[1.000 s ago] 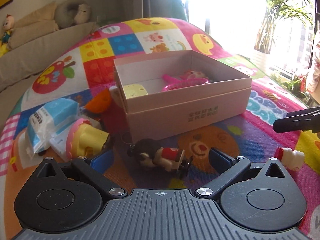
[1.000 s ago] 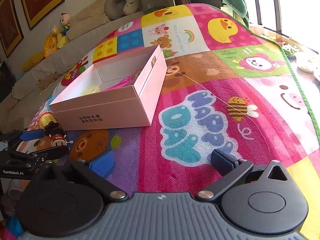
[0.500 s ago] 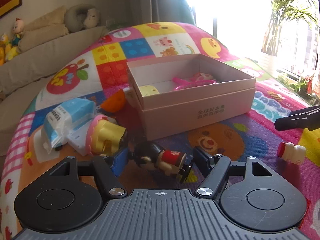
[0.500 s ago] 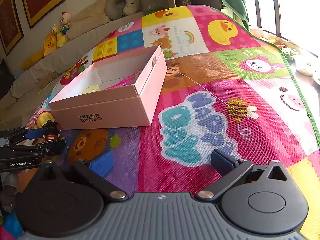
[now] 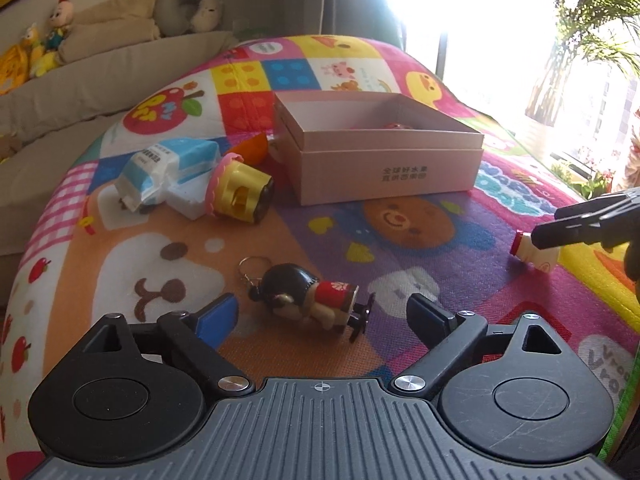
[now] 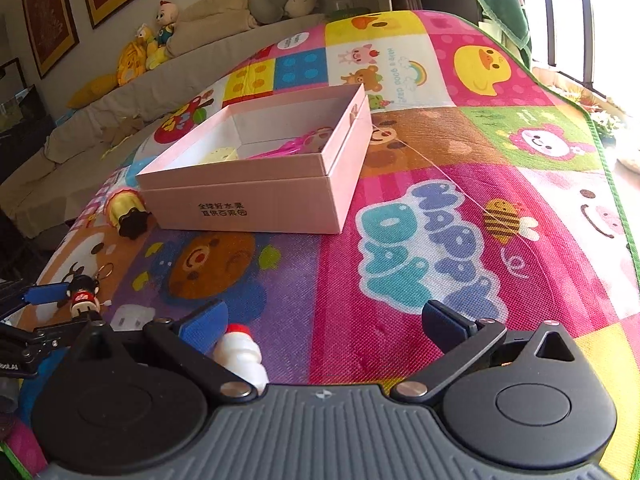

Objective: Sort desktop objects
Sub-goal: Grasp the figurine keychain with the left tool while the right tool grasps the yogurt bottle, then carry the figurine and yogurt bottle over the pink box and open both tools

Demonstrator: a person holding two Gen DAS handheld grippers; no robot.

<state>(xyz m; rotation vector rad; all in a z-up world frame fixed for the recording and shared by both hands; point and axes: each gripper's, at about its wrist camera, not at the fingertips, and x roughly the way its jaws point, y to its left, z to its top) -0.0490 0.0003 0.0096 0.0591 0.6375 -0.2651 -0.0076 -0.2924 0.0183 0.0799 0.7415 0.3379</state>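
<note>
Left tool (image 5: 322, 314) just reopened, jaws apart, doll (image 5: 310, 298) lying loose between; it could be nudged away, missed. Right tool (image 6: 324, 322) apart, bottle (image 6: 240, 354) at its left finger, easily knocked.

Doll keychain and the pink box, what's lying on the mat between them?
Nothing: in the left wrist view, only bare printed mat lies between the doll keychain and the pink box. The yellow toy cup lies off to the side.
</note>
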